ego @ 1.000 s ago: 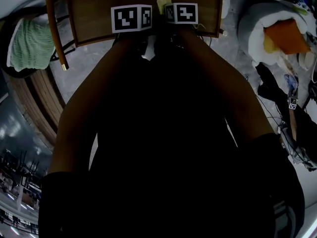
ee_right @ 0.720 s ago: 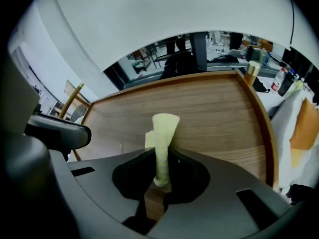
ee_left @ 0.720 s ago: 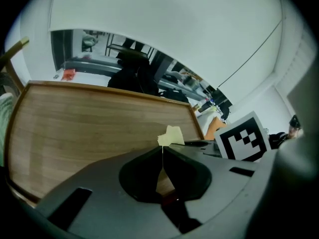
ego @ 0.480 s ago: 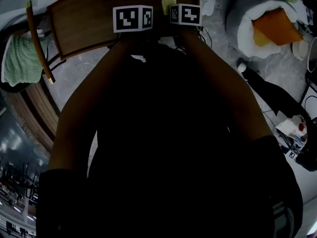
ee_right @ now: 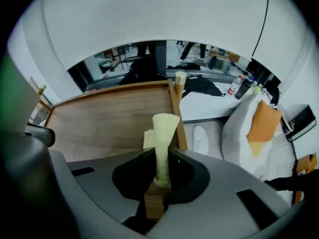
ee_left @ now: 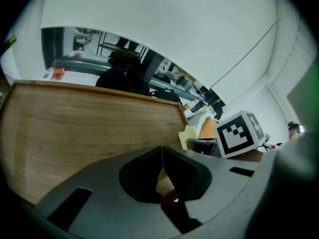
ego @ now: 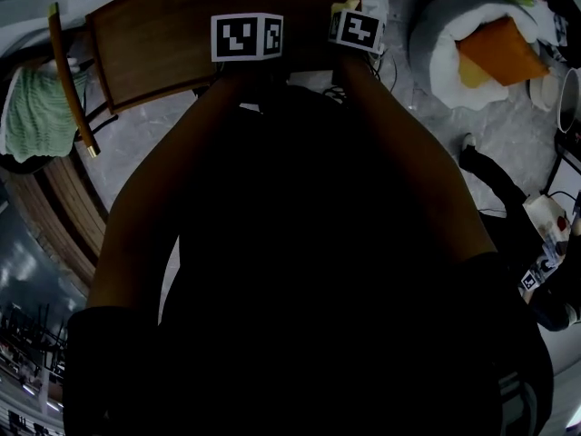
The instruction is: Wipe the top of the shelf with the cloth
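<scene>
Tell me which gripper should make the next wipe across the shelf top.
Right, probably. The right gripper is shut on the yellow cloth, which points out over the wooden shelf top. The left gripper has its jaws together with nothing between them.

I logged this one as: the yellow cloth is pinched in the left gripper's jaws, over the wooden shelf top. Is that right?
Not quite. The cloth is pinched in the right gripper's jaws, as the right gripper view shows. The left gripper's jaws are together with nothing between them. The rest stands: the cloth is over the wooden shelf top.
</scene>
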The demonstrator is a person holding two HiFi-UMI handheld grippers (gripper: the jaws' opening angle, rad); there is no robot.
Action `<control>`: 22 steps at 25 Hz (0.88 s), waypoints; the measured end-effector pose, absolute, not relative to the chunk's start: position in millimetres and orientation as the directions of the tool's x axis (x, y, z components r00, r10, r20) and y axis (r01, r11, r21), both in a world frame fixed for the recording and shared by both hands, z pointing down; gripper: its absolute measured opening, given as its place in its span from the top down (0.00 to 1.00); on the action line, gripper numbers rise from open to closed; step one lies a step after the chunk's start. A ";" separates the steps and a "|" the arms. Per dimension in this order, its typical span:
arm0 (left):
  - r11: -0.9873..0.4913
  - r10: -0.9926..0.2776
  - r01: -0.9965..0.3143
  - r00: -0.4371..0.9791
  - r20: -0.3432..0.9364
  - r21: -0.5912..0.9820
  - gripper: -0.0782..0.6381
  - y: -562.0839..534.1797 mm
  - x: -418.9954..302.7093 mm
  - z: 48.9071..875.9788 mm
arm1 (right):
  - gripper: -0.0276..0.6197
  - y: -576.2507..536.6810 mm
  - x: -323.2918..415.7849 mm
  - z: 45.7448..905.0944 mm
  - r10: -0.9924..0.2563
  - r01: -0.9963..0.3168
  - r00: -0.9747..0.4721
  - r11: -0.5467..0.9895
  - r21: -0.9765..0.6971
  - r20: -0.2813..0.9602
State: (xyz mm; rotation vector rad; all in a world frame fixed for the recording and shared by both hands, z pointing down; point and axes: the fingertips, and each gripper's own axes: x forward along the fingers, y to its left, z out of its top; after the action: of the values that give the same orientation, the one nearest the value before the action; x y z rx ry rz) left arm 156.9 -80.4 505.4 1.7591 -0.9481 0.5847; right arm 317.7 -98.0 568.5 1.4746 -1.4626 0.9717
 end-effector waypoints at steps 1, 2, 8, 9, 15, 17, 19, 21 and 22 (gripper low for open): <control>-0.181 -0.325 -0.821 0.570 0.755 0.541 0.87 -78.5 152.7 505.7 | 0.88 -97.9 322.9 567.5 -0.363 -0.999 0.053 -0.010 0.053 0.930; -0.181 -0.324 -0.823 0.566 0.758 0.538 0.87 -76.8 147.2 506.2 | 0.88 -99.6 326.7 566.1 -0.370 -0.997 0.077 -0.029 0.071 0.926; -0.140 -0.340 -0.835 0.545 0.766 0.532 0.87 -66.3 90.5 503.3 | 0.88 -111.0 287.6 548.8 -0.446 -0.998 0.069 -0.026 0.065 0.893; -0.130 -0.345 -0.838 0.539 0.768 0.530 0.87 -64.5 78.2 501.9 | 0.88 -113.9 265.9 543.9 -0.468 -0.999 0.028 0.002 0.033 0.883; -0.071 -0.364 -0.865 0.487 0.794 0.498 0.87 -49.4 -6.8 494.1 | 0.88 -102.0 91.6 532.0 -0.433 -0.946 -0.311 0.229 -0.231 0.846; -0.037 -0.376 -0.877 0.457 0.806 0.480 0.87 -43.1 -39.1 494.3 | 0.88 -91.6 38.1 536.3 -0.383 -0.906 -0.395 0.315 -0.284 0.835; 0.002 -0.385 -0.888 0.424 0.820 0.460 0.87 -35.5 -72.1 491.5 | 0.88 -80.8 -8.0 541.2 -0.337 -0.870 -0.455 0.366 -0.330 0.824; 0.036 -0.395 -0.898 0.391 0.831 0.439 0.87 -30.3 -105.1 484.4 | 0.88 -72.2 -49.6 545.5 -0.303 -0.843 -0.504 0.377 -0.384 0.809; 0.049 -0.400 -0.902 0.377 0.836 0.430 0.88 -28.2 -120.0 480.9 | 0.88 -67.2 -68.1 548.5 -0.284 -0.830 -0.524 0.379 -0.408 0.803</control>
State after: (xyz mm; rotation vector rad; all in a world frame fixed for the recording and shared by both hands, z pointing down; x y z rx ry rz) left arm -120.0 -28.2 480.9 1.5483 -1.2070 0.5777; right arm -68.1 -67.2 548.5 0.9556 -2.0052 1.1056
